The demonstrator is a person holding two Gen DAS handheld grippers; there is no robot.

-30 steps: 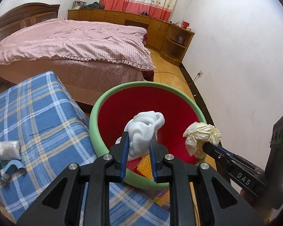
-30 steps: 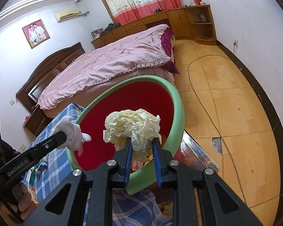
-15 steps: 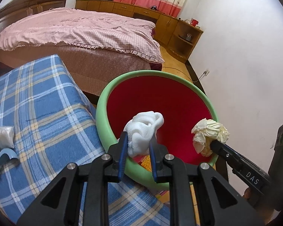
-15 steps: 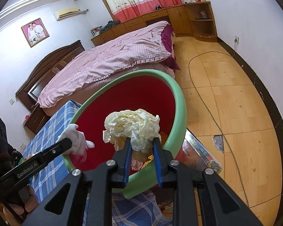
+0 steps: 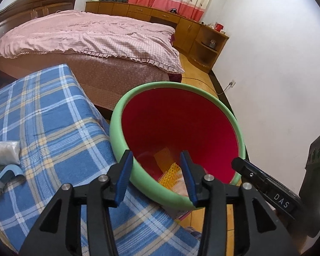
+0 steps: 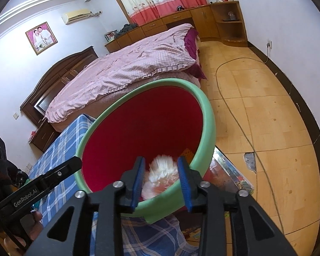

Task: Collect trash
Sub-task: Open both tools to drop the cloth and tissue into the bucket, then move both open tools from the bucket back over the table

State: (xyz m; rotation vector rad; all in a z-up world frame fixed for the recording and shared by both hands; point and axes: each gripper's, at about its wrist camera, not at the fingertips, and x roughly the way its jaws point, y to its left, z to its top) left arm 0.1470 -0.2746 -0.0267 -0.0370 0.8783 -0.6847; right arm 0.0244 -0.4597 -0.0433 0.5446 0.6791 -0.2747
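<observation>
blurred paper wad (image 6: 163, 170) over green bin (image 5: 121, 125), both claws opening, empty

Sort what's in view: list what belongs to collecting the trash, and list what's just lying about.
Job:
- bin, green rim, red inside
- falling wad, blurred, between the opening right gripper fingers
- left gripper, opening, empty
- white packet on the plaid cover, likely trash

Lying about:
- bed
- cabinets
- floor cable

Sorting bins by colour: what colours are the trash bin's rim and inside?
Green rim, red inside on the trash bin; left wrist view shows it best.
</observation>
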